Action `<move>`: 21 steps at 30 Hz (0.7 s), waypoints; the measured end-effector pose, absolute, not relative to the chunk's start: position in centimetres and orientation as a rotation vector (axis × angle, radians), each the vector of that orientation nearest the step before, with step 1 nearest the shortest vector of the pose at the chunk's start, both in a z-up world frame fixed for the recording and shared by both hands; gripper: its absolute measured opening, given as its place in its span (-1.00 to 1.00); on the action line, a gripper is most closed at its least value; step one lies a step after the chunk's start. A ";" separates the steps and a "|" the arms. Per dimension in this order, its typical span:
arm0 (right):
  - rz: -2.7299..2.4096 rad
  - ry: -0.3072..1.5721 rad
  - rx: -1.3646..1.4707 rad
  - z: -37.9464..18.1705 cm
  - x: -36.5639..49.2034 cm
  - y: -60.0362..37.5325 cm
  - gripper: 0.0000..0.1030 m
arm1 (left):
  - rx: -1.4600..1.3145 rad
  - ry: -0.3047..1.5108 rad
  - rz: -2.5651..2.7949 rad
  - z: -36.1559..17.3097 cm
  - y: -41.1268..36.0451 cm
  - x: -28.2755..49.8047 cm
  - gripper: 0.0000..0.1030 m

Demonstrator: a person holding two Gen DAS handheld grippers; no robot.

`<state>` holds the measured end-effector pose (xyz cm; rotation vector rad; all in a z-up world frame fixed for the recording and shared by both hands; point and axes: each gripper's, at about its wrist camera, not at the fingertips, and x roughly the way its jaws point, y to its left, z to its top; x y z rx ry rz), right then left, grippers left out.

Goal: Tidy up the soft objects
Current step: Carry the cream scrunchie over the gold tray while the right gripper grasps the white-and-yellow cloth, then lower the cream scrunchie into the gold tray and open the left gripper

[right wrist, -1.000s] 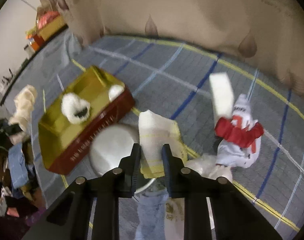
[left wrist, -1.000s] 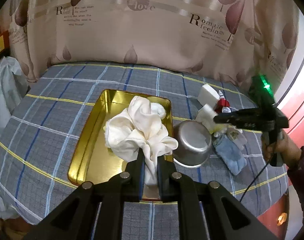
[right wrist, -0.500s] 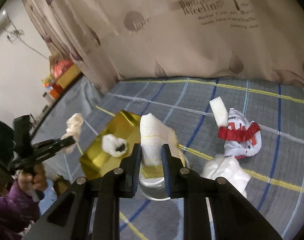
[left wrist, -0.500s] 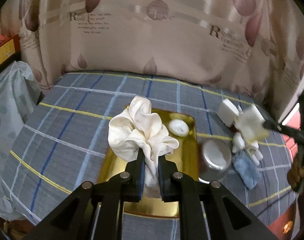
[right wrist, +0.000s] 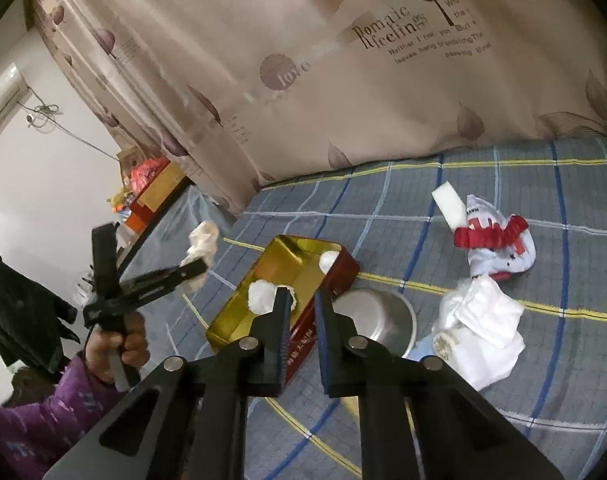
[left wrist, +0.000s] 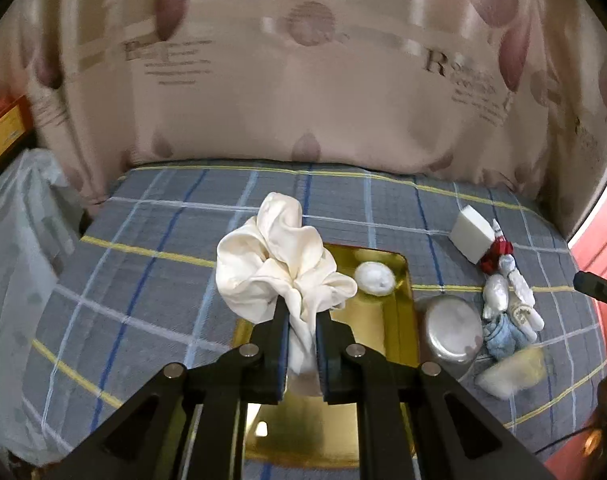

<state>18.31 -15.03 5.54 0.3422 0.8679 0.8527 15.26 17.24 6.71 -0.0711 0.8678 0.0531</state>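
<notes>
I am holding the cream cloth (left wrist: 281, 264) in the left tongs (left wrist: 302, 344), pads pressing on its bunched tail, just above the near end of the gold tray (left wrist: 405, 320). The tray's long axis is running away from me, straight ahead. The right tongs (right wrist: 303, 344) are closed and empty. Farther right, toward the bed's (left wrist: 143, 264) right edge, the socks (left wrist: 515, 296) are lying, nearer my right hand.
</notes>
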 end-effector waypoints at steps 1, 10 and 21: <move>0.849 0.874 0.338 5.3 18.2 -15.0 -0.77 | -0.059 0.873 0.041 6.4 16.8 15.8 -0.75; 0.856 0.950 0.108 2.8 15.3 -13.3 0.43 | -0.030 0.925 -0.048 3.5 14.6 19.4 -0.66; 0.814 1.010 0.003 -2.4 14.0 -7.6 0.52 | 0.014 0.980 -0.040 1.4 14.4 20.5 -0.36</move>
